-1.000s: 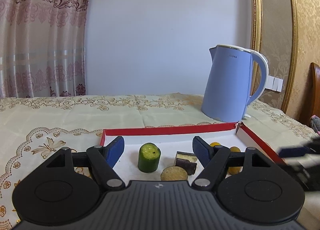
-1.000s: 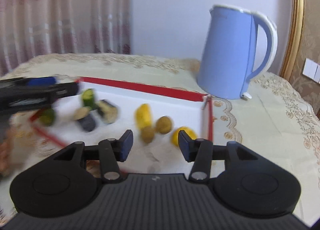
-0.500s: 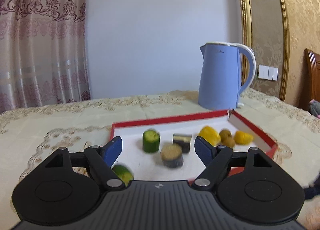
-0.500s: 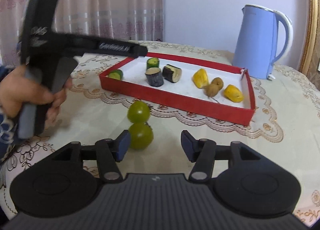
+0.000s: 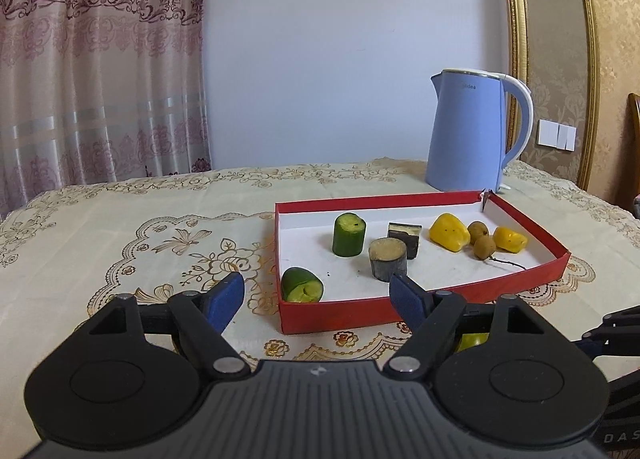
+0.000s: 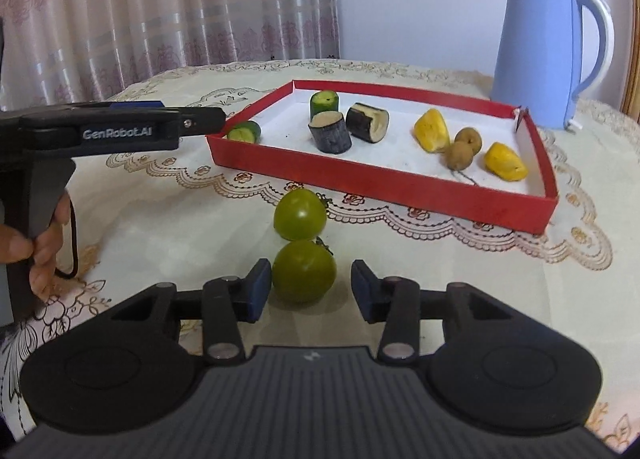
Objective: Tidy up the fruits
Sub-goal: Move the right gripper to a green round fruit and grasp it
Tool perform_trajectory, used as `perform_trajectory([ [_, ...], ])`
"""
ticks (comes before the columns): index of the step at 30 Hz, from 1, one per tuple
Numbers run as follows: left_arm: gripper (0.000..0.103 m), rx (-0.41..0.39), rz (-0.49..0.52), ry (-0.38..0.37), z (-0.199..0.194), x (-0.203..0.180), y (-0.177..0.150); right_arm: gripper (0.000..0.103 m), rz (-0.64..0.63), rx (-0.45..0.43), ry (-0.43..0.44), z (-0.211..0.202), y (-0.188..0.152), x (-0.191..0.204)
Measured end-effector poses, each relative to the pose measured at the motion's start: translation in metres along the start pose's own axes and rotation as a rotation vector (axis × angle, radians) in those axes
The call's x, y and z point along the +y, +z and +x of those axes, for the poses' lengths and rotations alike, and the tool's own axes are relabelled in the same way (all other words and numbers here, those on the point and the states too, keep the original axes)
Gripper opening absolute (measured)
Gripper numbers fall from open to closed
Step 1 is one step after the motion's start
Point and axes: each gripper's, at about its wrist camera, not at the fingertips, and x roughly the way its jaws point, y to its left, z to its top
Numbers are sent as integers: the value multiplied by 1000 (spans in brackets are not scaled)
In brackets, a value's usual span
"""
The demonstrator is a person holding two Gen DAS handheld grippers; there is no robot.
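A red tray (image 6: 384, 175) (image 5: 424, 309) holds cucumber pieces (image 6: 324, 103), dark eggplant pieces (image 6: 330, 131), yellow fruit pieces (image 6: 432, 129) and brown longans (image 6: 460, 153). Two green round fruits lie on the cloth in front of it, one farther (image 6: 300, 214) and one nearer (image 6: 304, 276). My right gripper (image 6: 306, 291) is open, its jaws on either side of the nearer green fruit, left pad almost touching. My left gripper (image 5: 318, 301) is open and empty, in front of the tray's near left corner; it also shows in the right wrist view (image 6: 120, 127).
A blue electric kettle (image 5: 470, 135) (image 6: 544, 47) stands behind the tray's far right corner. The table has an embroidered cream cloth (image 5: 120, 227). Curtains hang at the back left. A hand (image 6: 36, 243) holds the left gripper's grip.
Both grippers have pulled back from the tray. The right gripper has come down near the table, now around the nearer green fruit. The left gripper has drifted left and back.
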Motion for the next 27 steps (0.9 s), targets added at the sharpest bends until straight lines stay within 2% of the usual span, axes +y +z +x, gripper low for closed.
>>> perform_trajectory([
  [3,80,7,-1,-1,1,0,-1,40,-9,10,7,5,-1,2],
  [5,80,14,2,-1,2,0,-3,34,-20,8,3,7,0,3],
  [13,80,31,17,2,6,-4,-5,33,-33,-6,13,4,-2,3],
  [18,80,42,29,3,4,-7,-7,33,-38,-44,23,-11,-3,0],
  [22,80,65,56,-19,0,-19,-13,33,-10,-76,11,-24,-7,-15],
  [27,80,109,99,-66,-4,-41,-21,33,49,-105,-47,-32,-11,-48],
])
